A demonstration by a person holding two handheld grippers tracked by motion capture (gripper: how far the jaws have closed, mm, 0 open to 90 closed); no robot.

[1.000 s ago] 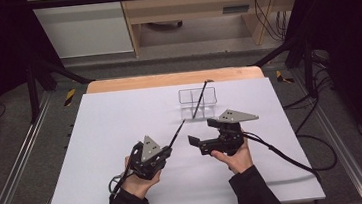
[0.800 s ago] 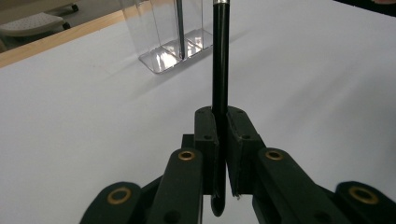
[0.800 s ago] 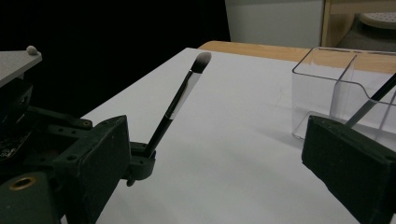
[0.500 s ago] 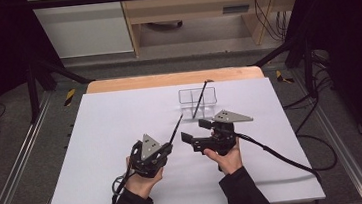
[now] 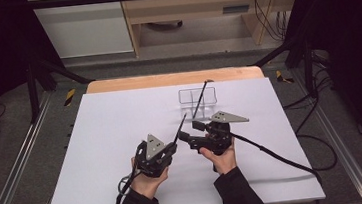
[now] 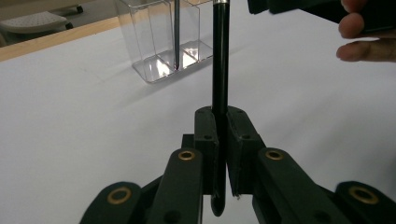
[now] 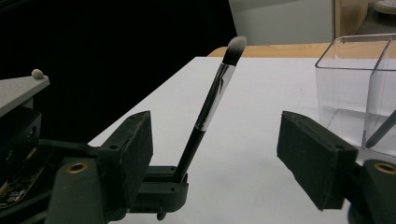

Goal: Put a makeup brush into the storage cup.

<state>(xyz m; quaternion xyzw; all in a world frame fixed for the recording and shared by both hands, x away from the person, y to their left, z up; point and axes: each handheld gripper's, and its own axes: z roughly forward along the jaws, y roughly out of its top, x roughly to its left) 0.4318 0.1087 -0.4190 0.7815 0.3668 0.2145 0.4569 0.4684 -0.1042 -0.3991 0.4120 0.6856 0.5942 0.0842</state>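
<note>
At centre frame in the high view, a makeup brush (image 5: 179,128) is clamped by the left gripper (image 5: 167,151); its bristles are cut off in the left gripper view. The right gripper (image 5: 188,130) has just been closing, its jaws apart around the handle without pressing it. The second brush (image 5: 200,99) in the clear holder (image 5: 197,96) is partly hidden.

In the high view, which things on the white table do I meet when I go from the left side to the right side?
Left hand-held gripper → makeup brush it grips → right hand-held gripper → clear plastic holder.
</note>
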